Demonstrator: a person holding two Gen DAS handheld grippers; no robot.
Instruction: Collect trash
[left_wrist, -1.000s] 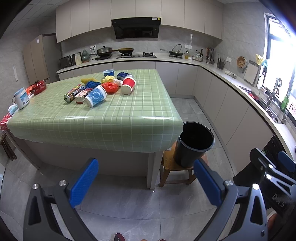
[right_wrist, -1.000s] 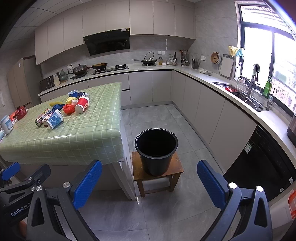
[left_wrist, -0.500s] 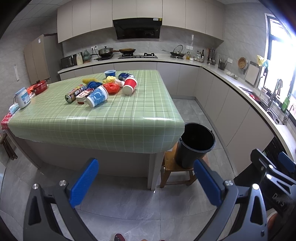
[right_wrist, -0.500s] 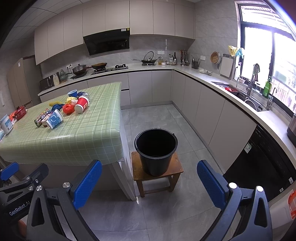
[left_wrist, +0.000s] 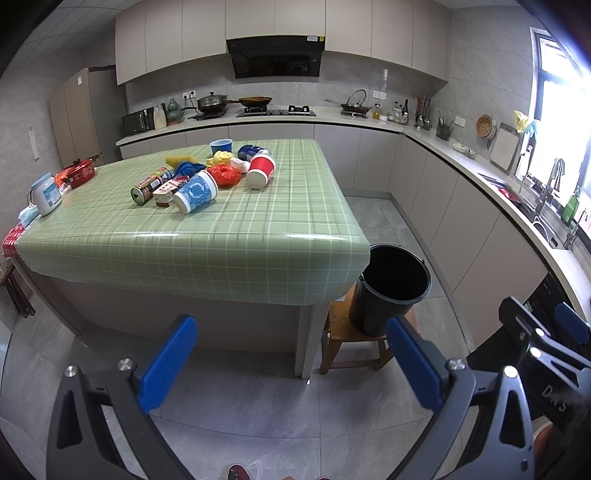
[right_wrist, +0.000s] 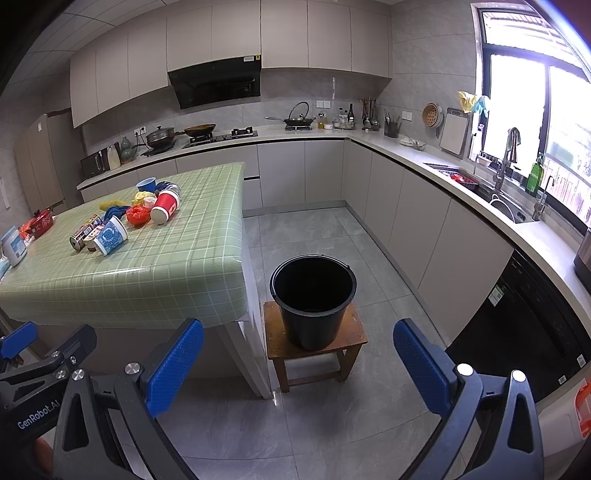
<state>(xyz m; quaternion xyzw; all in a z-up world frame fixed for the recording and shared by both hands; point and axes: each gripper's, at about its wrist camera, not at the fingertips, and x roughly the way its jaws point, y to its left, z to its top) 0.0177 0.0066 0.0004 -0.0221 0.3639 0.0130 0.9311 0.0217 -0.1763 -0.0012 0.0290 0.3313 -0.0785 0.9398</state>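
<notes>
Trash (left_wrist: 207, 177) heaped mid-worktop (left_wrist: 258, 229), far from bucket (right_wrist: 313, 295) on stool beside it; both tongs (left_wrist: 291, 363) (right_wrist: 298, 360) wide, empty, poised.

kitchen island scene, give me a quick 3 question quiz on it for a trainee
1. True or false: the black bucket stands on a wooden stool beside the island.
2. Multiple choice: how does the red paper cup rest? A) upright B) on its side C) inside the bucket
3. Fill in: the left gripper and the right gripper each have fingers that are ____ and hold nothing.

Key: 1 true; 2 B; 3 open
</notes>
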